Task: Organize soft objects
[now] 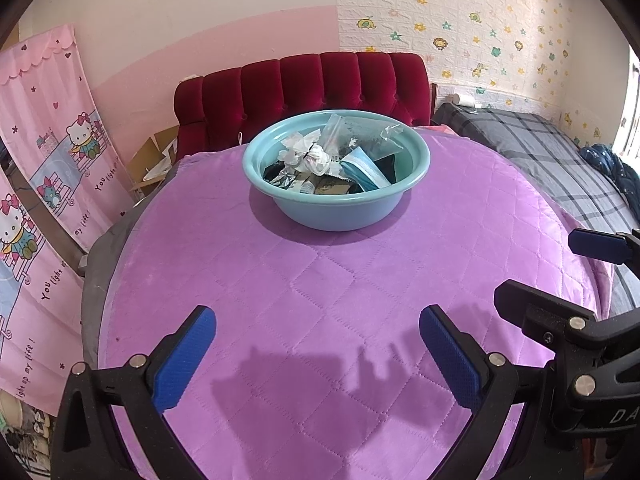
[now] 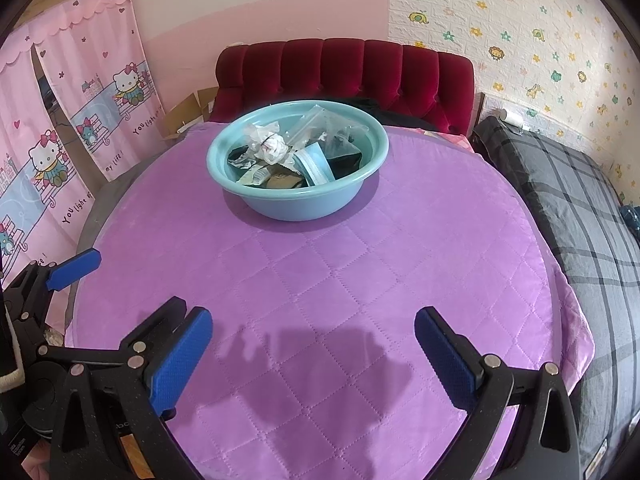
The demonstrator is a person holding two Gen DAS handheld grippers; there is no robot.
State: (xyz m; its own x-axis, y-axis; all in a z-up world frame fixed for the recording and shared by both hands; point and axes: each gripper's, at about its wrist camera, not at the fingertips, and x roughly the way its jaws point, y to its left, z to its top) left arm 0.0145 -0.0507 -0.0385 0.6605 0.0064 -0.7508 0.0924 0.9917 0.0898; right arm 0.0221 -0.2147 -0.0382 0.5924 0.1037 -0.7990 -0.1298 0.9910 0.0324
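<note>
Both jaws wide, nothing held: my left hand-held gripper (image 1: 318, 354) and right hand-held gripper (image 2: 312, 354) hover side by side over the bare near part of the purple quilted tabletop (image 1: 340, 300), well short of the blue basin (image 1: 336, 204). The basin sits toward the far side of the tabletop, in front of the red tufted headboard (image 1: 304, 80). All the soft objects are piled inside it: a crumpled white wad (image 1: 314, 156) in the middle, a clear zip bag (image 1: 352, 132) leaning on the far wall behind the wad, a folded blue face mask (image 1: 364, 172) right of the wad. Risks, as I judge them: the stuff is tangled, so pinching one piece may drag out a neighbour; the bag is slick and could slip from the pads; the basin looks light, so a pull against its wall could slide or tip it on the cloth. Hard to read: dark items and foil-like packets at the basin bottom, can't identify them or count layers. The near wall hides the lowest contents. No sorting destination is visible.
</note>
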